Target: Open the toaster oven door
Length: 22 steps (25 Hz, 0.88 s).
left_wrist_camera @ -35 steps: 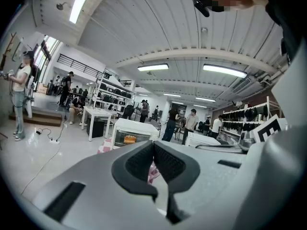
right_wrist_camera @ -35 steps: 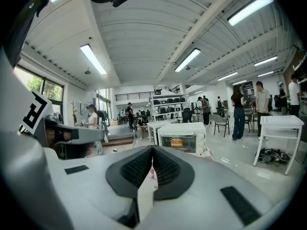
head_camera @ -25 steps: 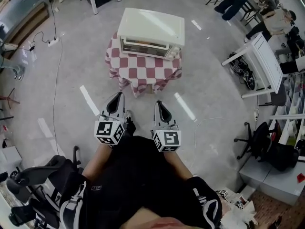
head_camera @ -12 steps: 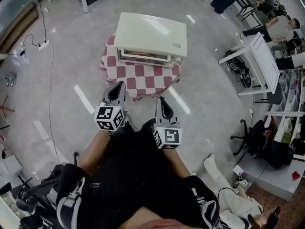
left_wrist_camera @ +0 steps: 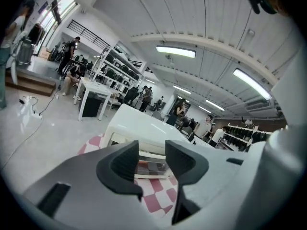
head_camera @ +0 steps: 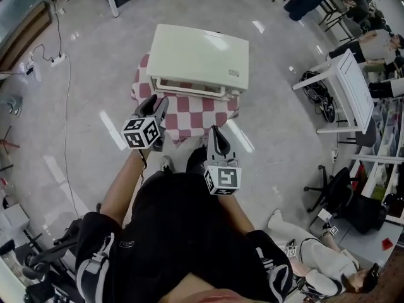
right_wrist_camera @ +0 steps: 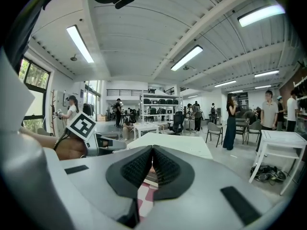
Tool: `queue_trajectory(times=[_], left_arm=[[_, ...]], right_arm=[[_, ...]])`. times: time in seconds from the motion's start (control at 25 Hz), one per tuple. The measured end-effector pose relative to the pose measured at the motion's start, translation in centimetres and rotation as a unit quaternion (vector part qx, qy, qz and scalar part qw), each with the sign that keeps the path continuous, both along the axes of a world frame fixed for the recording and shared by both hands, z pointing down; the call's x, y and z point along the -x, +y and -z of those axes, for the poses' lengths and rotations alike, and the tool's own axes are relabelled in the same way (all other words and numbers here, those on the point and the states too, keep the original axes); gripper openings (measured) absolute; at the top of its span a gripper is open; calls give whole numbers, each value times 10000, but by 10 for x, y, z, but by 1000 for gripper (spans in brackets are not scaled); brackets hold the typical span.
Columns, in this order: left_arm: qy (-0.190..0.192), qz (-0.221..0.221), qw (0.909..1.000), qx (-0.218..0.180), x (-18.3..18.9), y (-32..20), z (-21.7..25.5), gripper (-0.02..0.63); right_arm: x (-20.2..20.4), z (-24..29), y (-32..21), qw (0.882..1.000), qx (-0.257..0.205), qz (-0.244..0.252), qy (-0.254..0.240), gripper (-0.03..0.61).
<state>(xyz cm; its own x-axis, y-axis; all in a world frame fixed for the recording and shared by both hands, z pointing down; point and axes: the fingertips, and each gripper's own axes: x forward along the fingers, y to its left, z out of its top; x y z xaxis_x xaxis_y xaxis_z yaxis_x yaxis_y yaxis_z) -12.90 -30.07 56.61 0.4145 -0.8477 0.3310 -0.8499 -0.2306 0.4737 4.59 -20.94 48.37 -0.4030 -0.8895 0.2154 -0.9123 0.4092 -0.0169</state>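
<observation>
Cream toaster oven (head_camera: pixel 199 59) sits on a small surface (head_camera: pixel 196 115) under red-and-white checked cloth, front toward the person; left gripper (head_camera: pixel 160 101) near its front left corner, jaws opening on nothing; right gripper (head_camera: pixel 218 136) near the cloth's edge, clenched empty.

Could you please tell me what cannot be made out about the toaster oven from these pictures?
- Toaster oven door: in the head view the oven's top hides nearly all of it.
- Same door, left gripper view: the left gripper, its jaws opening with nothing between them, covers both sides.
- Oven's inside: too small and blurred in every view.
- Support under the checked cloth: the cloth hides it.
</observation>
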Motion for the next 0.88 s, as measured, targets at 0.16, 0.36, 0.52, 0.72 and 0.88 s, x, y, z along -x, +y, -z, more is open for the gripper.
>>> queue_trajectory(times=[0.16, 0.36, 0.52, 0.72, 0.88], left_arm=[[667, 516, 9938, 724, 9, -31, -38, 176], [1768, 1166, 9680, 1346, 24, -52, -69, 190], [1979, 1162, 9625, 1445, 22, -67, -74, 202], [1960, 1084, 9603, 1661, 19, -77, -92, 198], [2191, 1070, 9562, 1621, 18, -78, -89, 179]], right_arm=[[-11, 5, -25, 9999, -30, 97, -1, 26], [-18, 12, -50, 9999, -76, 140, -21, 26], [-24, 13, -63, 9999, -41, 103, -29, 26], [-27, 3, -69, 9999, 72, 74, -23, 26], [-28, 2, -71, 9999, 100, 51, 22, 26]])
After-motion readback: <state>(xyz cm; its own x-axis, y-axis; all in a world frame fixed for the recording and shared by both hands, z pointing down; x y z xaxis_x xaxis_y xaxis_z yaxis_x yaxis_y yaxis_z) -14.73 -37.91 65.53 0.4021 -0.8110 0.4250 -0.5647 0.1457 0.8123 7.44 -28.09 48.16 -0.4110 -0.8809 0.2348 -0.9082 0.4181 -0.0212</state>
